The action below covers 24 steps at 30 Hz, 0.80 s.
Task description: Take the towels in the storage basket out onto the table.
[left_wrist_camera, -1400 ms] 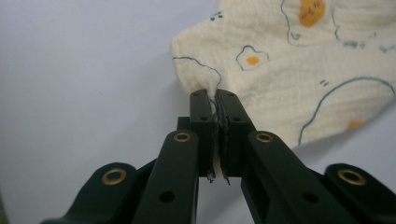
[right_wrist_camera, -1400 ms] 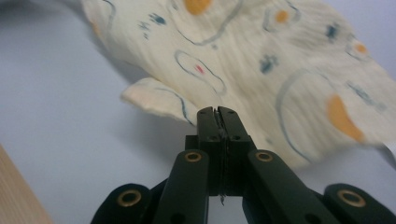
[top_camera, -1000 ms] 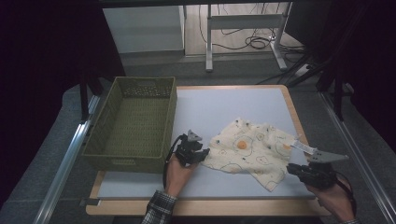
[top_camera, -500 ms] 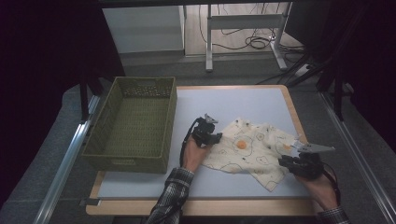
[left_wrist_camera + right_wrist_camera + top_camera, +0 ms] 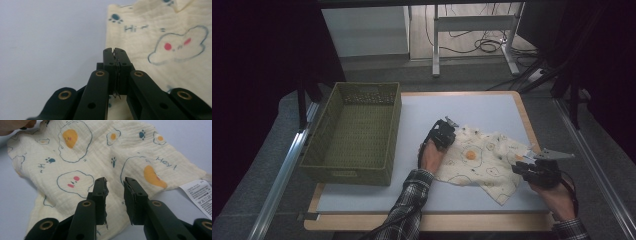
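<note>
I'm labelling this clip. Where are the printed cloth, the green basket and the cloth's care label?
printed cloth [image 5: 484, 160], high view, middle of the fabric.
green basket [image 5: 393, 131], high view, right wall's rim.
care label [image 5: 198, 195], right gripper view, middle of the white tag.

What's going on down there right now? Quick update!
Left gripper jaws just closed, at the cloth's far-left edge; a pinch cannot be confirmed. Right gripper open over the near-right part. Cloth rumpled flat on the table. Green basket well aside.
</note>
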Each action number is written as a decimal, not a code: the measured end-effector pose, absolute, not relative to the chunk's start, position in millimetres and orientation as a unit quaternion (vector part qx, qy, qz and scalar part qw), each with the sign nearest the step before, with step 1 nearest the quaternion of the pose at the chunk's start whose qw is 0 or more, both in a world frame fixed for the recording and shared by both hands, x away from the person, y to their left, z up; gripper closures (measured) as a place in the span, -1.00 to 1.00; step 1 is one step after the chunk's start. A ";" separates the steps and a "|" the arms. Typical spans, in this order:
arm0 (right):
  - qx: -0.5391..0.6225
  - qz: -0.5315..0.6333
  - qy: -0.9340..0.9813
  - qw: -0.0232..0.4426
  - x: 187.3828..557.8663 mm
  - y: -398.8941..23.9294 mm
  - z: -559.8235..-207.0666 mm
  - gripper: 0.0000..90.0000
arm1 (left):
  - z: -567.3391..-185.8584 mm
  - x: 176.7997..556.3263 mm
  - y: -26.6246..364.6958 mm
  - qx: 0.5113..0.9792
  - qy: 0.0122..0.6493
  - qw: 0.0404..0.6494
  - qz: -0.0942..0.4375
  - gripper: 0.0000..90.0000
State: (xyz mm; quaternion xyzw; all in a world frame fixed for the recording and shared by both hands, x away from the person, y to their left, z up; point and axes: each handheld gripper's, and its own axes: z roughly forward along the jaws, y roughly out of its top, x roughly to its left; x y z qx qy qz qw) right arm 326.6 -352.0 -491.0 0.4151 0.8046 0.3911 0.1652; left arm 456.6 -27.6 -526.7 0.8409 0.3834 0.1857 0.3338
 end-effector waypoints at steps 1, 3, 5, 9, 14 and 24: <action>0.415 0.392 0.804 0.166 326.8 -352.6 -490.8 0.59 | -524.5 458.3 -13.5 0.824 0.410 0.340 0.193 0.98; 0.417 0.393 0.802 0.168 327.9 -353.8 -490.1 0.59 | -522.2 459.1 -0.4 0.813 0.430 0.339 0.200 0.98; 0.419 0.393 0.801 0.170 330.4 -355.0 -489.6 0.58 | -520.1 459.8 15.2 0.801 0.450 0.334 0.212 0.97; 0.428 0.394 0.795 0.171 335.5 -356.1 -488.7 0.57 | -517.7 459.0 28.7 0.791 0.463 0.343 0.204 0.62; 0.420 0.400 0.799 0.159 328.3 -351.5 -489.1 0.56 | -505.7 429.0 35.6 0.793 0.446 0.376 0.175 0.34; 0.381 0.400 0.826 0.107 293.7 -324.7 -505.5 0.56 | -518.1 345.8 53.5 0.807 0.414 0.399 0.133 -0.02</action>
